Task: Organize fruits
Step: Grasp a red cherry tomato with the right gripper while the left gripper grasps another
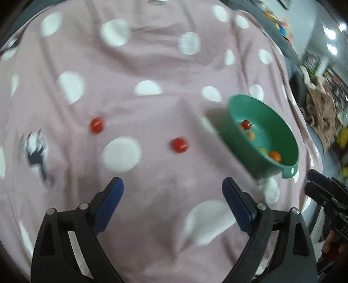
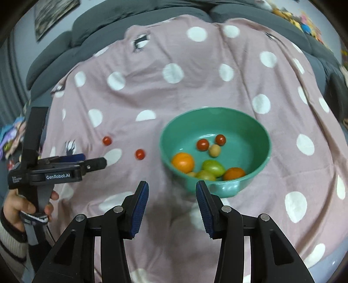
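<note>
A green bowl (image 2: 256,178) sits on a pink polka-dot cloth (image 2: 195,91) and holds several small fruits: red cherry tomatoes, orange ones and green ones. Two red cherry tomatoes lie loose on the cloth left of the bowl, the nearer one (image 1: 179,145) (image 2: 140,154) and the farther one (image 1: 96,124) (image 2: 107,140). My left gripper (image 1: 171,185) is open and empty, hovering just short of the nearer tomato; it also shows from the side in the right wrist view (image 2: 95,162). My right gripper (image 2: 172,187) is open and empty, close to the bowl's near left rim. The bowl shows at right in the left wrist view (image 1: 239,113).
The cloth covers a grey sofa or bed (image 2: 130,19). Cluttered shelves and a brown plush blanket (image 1: 319,108) lie beyond the cloth's right edge. Colourful toys (image 2: 304,24) sit at the far right back.
</note>
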The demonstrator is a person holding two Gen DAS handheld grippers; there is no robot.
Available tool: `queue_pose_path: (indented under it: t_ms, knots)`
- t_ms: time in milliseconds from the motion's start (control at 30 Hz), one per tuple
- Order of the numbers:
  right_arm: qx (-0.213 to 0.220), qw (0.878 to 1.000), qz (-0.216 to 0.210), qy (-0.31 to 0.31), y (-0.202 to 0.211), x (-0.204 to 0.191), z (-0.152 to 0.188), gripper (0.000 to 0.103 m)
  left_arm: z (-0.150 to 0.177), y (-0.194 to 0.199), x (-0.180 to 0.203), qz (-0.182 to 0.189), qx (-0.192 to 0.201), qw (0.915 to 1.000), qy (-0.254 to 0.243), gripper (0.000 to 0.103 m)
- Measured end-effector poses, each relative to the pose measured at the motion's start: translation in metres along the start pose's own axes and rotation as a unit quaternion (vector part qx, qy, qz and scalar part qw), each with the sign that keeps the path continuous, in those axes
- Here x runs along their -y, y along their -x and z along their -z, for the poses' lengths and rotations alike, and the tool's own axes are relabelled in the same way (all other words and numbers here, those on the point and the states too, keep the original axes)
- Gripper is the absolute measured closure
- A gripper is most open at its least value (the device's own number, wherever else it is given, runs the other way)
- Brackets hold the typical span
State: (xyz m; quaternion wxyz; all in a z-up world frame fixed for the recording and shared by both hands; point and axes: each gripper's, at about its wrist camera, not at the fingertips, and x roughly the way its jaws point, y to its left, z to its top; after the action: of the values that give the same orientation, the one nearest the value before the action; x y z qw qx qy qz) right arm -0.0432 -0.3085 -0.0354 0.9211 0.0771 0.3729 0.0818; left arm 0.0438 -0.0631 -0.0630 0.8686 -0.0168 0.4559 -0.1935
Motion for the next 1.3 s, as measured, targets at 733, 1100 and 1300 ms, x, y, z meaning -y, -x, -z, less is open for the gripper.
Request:
queue_pose_path:
  t_ms: [733,1100,1300]
  knots:
    - [-0.075,0.995,-0.059,0.040,-0.073,-0.088,0.003,0.057,0.062,0.040,-0.089,-0.014,0.010,0.9974,0.070,0.011]
    - [-0.080,0.994,-0.024,0.076,-0.129,-0.092,-0.031,0.057,0.037,0.018,-0.089,0.003,0.015,0.9984,0.055,0.011]
    - [-0.112,0.989,0.010,0.098,-0.181,-0.099,-0.049,0.057,0.011,-0.001,-0.092,-0.001,0.010,0.9992,0.039,0.011]
